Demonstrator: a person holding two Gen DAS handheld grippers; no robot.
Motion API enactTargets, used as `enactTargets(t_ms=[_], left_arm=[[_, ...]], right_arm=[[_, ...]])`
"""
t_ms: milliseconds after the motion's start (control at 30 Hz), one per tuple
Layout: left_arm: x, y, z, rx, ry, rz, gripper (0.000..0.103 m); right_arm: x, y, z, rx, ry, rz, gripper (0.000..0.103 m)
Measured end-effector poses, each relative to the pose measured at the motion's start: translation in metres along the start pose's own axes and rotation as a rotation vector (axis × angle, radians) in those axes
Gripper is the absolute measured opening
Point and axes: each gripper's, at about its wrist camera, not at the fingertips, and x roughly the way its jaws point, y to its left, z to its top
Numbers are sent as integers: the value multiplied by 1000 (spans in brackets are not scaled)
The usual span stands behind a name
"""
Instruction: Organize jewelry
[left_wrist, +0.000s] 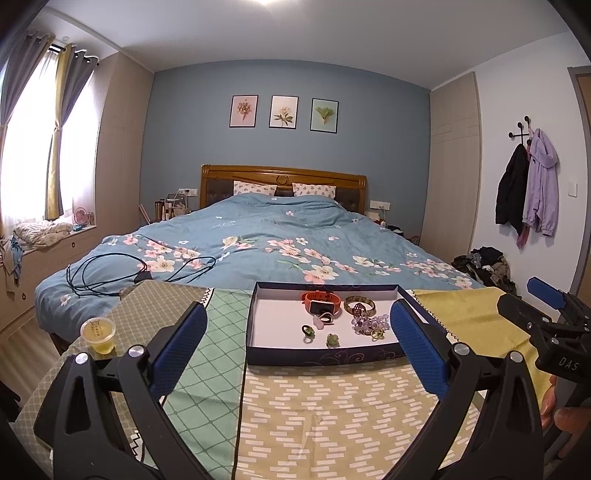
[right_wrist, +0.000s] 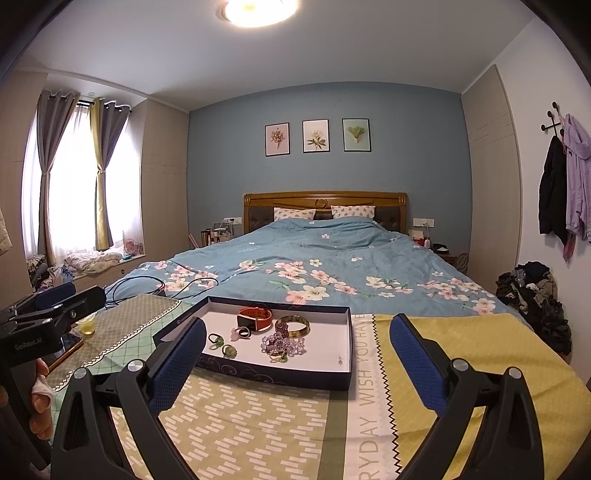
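A shallow dark-blue box with a white floor (left_wrist: 280, 332) (right_wrist: 328, 350) rests on a patterned cloth. Inside lie an orange watch (left_wrist: 320, 301) (right_wrist: 255, 317), a gold bangle (left_wrist: 360, 304) (right_wrist: 293, 325), purple bead jewelry (left_wrist: 369, 323) (right_wrist: 282, 343) and small green rings (left_wrist: 308, 331) (right_wrist: 229, 350). My left gripper (left_wrist: 299, 325) hangs open just in front of the box, nothing between its fingers. My right gripper (right_wrist: 297, 332) is open too, short of the box's near edge. Each gripper shows at the edge of the other's view.
A small cup of yellow liquid (left_wrist: 98, 335) (right_wrist: 86, 325) stands at the table's left. A phone (right_wrist: 68, 345) lies near it. Beyond the table is a bed with a blue floral cover (left_wrist: 258, 240) and black cables (left_wrist: 110, 273). A clothes pile (right_wrist: 535, 299) sits at right.
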Motion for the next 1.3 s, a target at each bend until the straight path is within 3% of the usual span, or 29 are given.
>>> enactTargets(t_ms=[1300], left_arm=[[12, -5, -11, 12, -1, -6, 98]], right_arm=[[-2, 5, 0, -9, -14, -4, 96]])
